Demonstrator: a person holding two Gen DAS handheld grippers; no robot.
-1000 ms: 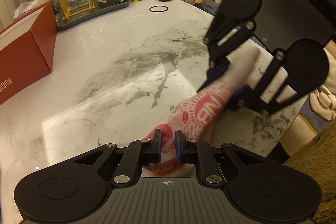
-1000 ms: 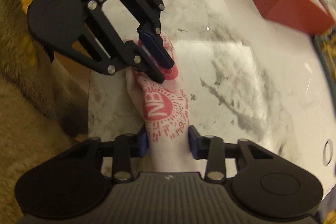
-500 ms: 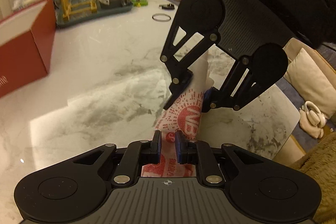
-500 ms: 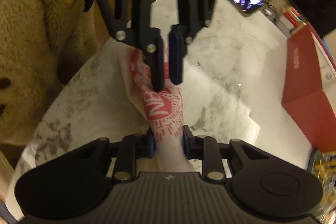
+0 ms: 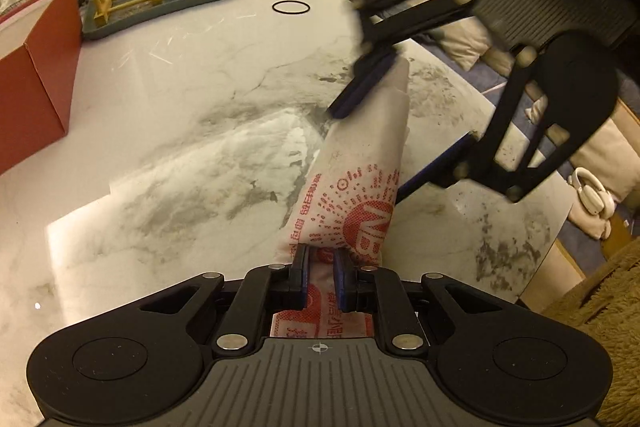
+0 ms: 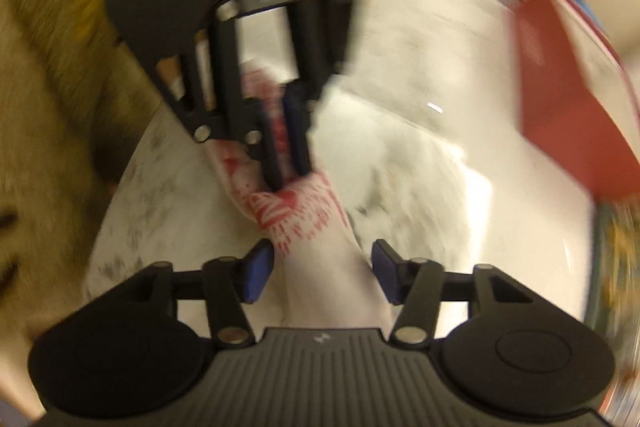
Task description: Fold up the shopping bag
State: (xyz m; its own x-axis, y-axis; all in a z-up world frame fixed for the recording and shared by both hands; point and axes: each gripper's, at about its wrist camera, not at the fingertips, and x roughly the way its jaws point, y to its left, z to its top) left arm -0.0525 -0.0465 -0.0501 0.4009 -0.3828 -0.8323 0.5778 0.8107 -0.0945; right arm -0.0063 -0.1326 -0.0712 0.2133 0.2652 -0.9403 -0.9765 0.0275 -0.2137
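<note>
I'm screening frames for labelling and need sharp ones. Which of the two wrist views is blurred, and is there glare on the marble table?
Right wrist view: heavy motion blur smears the shopping bag, left gripper and red box; only the right gripper reads fairly crisp. Left wrist view: mostly sharp, though the right gripper is motion-blurred; a bright glare patch sits on the marble table; warm, dim lighting.
</note>
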